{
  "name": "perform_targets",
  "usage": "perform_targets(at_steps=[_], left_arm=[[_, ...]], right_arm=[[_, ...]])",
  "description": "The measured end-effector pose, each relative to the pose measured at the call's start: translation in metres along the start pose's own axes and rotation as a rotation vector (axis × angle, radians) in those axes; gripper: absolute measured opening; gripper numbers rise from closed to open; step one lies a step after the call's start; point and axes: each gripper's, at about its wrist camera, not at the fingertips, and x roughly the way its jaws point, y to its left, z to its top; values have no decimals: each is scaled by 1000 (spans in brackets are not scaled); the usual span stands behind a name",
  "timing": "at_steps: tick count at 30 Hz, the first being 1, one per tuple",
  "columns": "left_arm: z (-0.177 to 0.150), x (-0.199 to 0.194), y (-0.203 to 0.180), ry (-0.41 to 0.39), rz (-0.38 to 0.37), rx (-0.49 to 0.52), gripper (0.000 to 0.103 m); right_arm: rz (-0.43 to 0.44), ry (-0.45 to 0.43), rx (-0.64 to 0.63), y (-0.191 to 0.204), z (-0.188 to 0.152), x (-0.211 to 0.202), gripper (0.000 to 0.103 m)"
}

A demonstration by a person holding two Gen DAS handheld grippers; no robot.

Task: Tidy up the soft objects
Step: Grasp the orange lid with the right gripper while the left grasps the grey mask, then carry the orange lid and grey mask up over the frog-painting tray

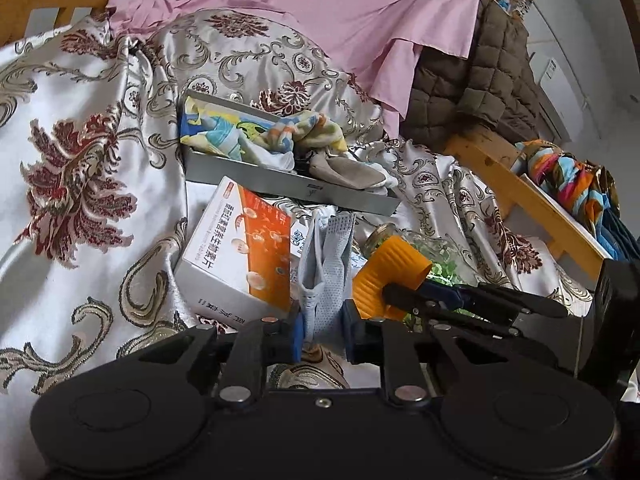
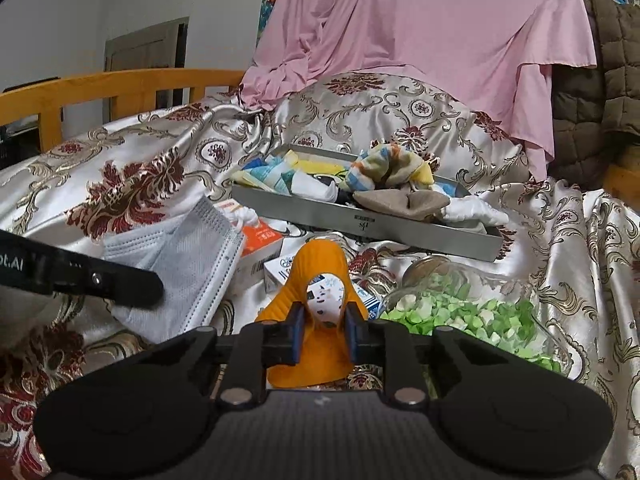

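**Both tools clamped on soft items, tray just ahead**

Across the bed, from your left, the brocade bedspread [image 1: 80, 128] runs in folds up to the wooden bed rail [image 2: 120, 84]. Next comes an orange-and-white medicine box [image 1: 240, 248] lying flat, with a smaller white box [image 2: 280, 270] just beside it. Behind them sits the metal tray [image 1: 280, 182], already holding a patterned cloth [image 1: 240, 132], a beige sock [image 1: 352, 172] and a white sock [image 2: 476, 210] that hangs over its rim. To the right a glass jar [image 2: 460, 304] of green paper bits lies on its side, close to the tray's near wall. Behind it all hangs a pink sheet [image 2: 420, 32]; far right, a brown quilted jacket [image 1: 488, 80].

Your face mask [image 1: 326, 264] is pale blue-grey, pleated, folded and hanging limp. The orange sleeve [image 2: 316, 280] is ribbed and squashed into a cone shape, open at its middle.

Your left tool [image 1: 323, 334] is nearly closed, its blue pads pinching the mask's lower edge. Your right tool [image 2: 322, 334] is likewise narrowed, squeezing the orange sleeve between its pads, just right of the mask and in front of the tray.
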Motion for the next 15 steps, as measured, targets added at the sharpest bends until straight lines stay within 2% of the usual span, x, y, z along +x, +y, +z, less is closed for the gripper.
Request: perform_targets(at_steps=[15], left_arm=[[11,-18,-4,-112,29,51,21]], right_arm=[[-5,-94,43,-10,12,-25,19]])
